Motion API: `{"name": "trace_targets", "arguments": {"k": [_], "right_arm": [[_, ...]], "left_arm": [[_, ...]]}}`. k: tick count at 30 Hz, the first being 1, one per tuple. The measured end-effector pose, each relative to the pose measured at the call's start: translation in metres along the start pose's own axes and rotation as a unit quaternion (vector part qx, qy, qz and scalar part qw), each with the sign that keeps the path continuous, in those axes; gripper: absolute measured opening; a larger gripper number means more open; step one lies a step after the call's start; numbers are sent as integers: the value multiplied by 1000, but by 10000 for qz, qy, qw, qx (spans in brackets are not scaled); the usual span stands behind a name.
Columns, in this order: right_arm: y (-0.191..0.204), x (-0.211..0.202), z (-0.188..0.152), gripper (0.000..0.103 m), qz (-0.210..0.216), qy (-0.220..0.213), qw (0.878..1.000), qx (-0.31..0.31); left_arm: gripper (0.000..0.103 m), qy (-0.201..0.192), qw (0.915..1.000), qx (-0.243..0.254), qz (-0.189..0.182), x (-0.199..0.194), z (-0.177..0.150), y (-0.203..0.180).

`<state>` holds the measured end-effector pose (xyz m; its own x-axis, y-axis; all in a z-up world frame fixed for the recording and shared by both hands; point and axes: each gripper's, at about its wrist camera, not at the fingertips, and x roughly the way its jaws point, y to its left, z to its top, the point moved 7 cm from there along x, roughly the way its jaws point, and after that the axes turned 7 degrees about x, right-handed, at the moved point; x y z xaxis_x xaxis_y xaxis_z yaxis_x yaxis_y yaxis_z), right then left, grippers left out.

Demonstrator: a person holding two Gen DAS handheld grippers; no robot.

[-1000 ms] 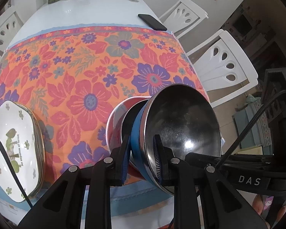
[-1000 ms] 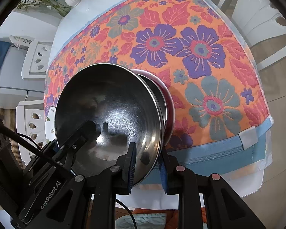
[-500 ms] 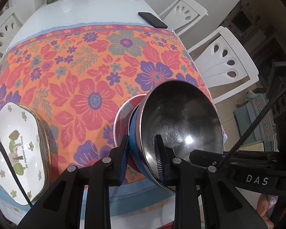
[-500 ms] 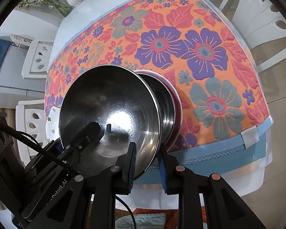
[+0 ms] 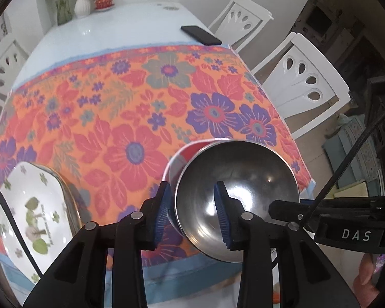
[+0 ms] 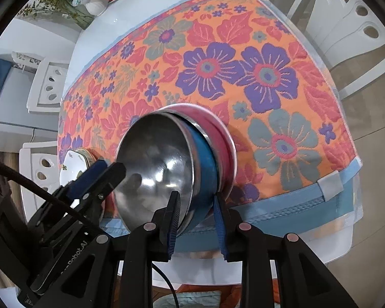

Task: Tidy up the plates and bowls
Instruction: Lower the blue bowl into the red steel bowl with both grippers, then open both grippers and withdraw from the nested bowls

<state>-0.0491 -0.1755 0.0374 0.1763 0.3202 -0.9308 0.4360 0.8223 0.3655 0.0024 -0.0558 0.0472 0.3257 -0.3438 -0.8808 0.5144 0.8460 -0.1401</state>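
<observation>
A steel bowl with a blue outside sits nested in a pink-red bowl on the floral tablecloth near the table's front edge. My left gripper is open, its jaws straddling the steel bowl's left rim without pinching it. My right gripper is open too, its jaws on either side of the bowl's near rim. White plates with a green tree print are stacked at the front left.
A black phone lies at the far right of the table. A vase of flowers and a small red dish stand at the far end. White chairs surround the table.
The steel bowl has gone down into the pink-red bowl. Both grippers have opened off its rim and drawn back a little.
</observation>
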Motion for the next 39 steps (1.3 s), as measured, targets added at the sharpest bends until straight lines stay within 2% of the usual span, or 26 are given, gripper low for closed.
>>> {"name": "trace_targets", "arguments": {"k": [8,11,26,30,33,35,39], "right_arm": [[-7,-2,-1,25,-15,-165,9999,41],[-7,-4,-5,25,132,-165,9997,99],[12,-48,-17,27,617,-577,9962,195],[11,-65,-17,28,586,-879,9943,139],[11,-80,-19,35,526,-1191,9915,45],[10,-88,-20,51,478,-1387,9892,-6],[12,-99,-25,53,413,-1626,9857,-155]], "left_arm": [[32,112,9997,-112,-188,5,-5,1],[32,89,9997,-104,-187,3,-7,0],[32,-424,9981,-397,-181,-44,-16,14],[32,-538,9972,-484,-169,-58,-23,20],[37,-663,9970,-389,9,-72,-28,21],[40,-739,9965,-374,96,-80,-31,21],[40,-888,9946,-503,191,-95,-36,25]]}}
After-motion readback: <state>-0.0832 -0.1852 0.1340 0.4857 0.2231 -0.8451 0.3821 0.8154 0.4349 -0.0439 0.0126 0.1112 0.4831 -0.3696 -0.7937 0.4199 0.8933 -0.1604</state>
